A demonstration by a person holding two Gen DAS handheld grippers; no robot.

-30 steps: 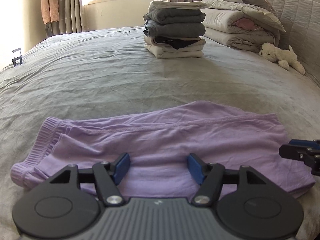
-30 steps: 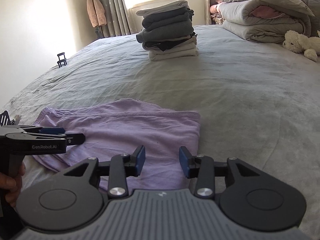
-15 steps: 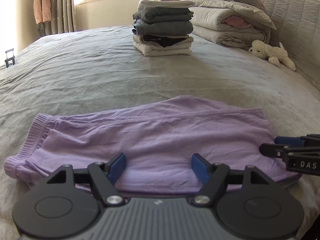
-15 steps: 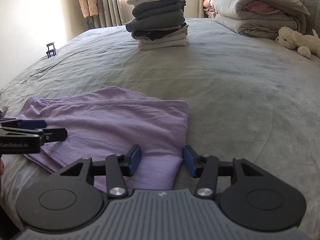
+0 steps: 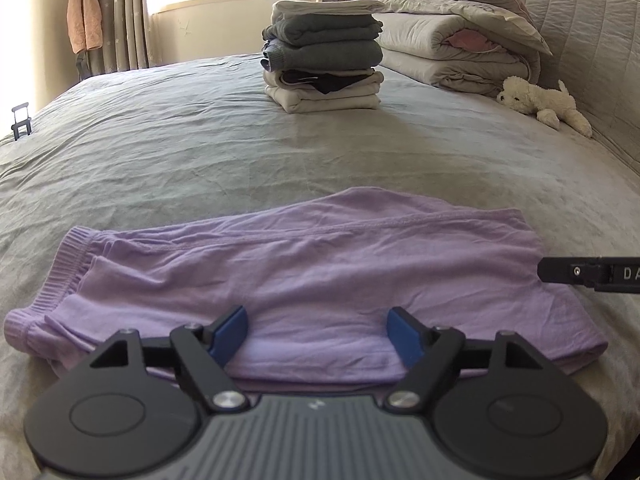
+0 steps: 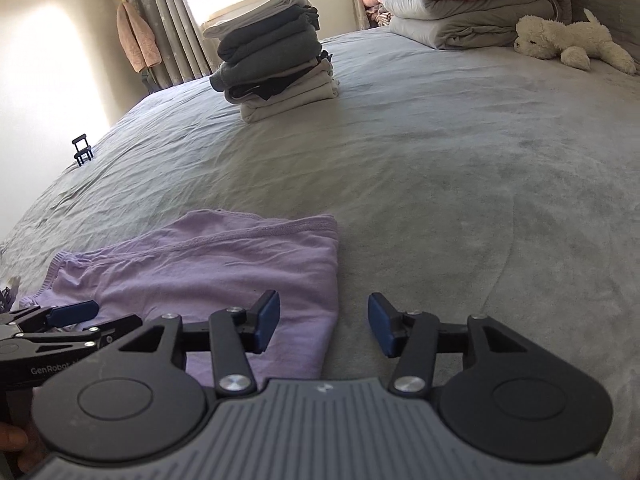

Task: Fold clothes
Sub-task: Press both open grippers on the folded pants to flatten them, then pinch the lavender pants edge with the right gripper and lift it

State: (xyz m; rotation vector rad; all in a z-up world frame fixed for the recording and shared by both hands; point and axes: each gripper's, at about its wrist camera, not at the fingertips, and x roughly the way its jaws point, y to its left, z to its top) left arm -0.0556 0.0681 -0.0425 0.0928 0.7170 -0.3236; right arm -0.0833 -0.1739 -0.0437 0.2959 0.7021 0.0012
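Lying folded on the grey bed (image 5: 200, 152), purple shorts (image 5: 304, 264) are flanked by two grippers. The left gripper (image 5: 318, 330) is seen opening over the cloth, nothing pinched; the right gripper (image 6: 322, 322) is held open, empty.

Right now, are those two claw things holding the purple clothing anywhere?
No. The left gripper is opening and the right gripper stands open, both above the purple garment's near edge, pinching nothing.

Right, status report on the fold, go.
Left hand-held gripper opening, nothing gripped; right hand-held gripper open, empty. Purple garment folded flat on bed. Nothing in the way.
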